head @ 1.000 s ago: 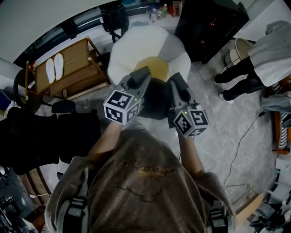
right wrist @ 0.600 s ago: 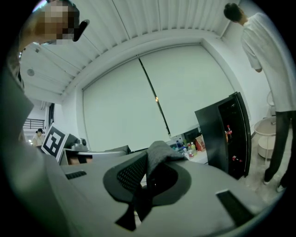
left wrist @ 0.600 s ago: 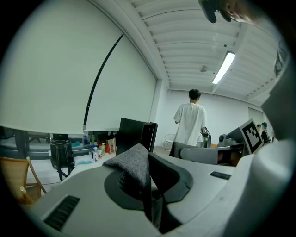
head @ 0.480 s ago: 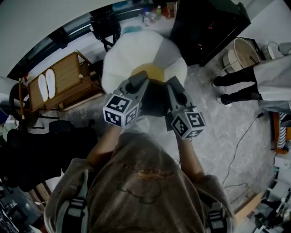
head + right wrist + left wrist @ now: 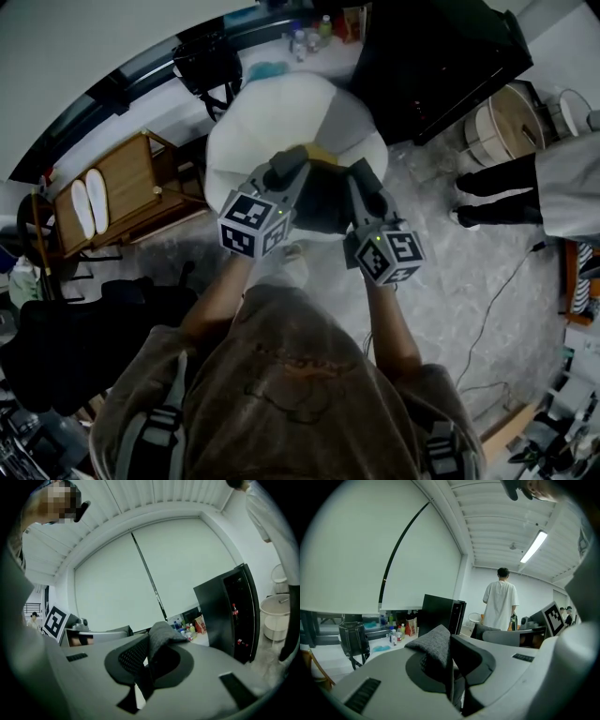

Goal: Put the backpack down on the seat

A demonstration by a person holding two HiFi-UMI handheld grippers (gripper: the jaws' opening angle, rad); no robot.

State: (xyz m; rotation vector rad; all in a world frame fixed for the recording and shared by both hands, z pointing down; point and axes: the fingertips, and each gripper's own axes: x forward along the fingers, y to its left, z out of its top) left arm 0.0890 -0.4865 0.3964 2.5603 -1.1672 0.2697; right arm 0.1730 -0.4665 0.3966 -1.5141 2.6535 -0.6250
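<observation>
The left gripper (image 5: 289, 171) and the right gripper (image 5: 360, 176) are both squeezed tight on the grey cloth of the dark backpack (image 5: 323, 199). The backpack hangs between them, over the round white seat (image 5: 267, 117) with a yellow middle.

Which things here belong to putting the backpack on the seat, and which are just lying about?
Job in hand:
backpack, pinched by the left gripper and the right gripper
white seat under it

Lying about:
wooden rack with slippers
black cabinet
bottles
round bin
</observation>
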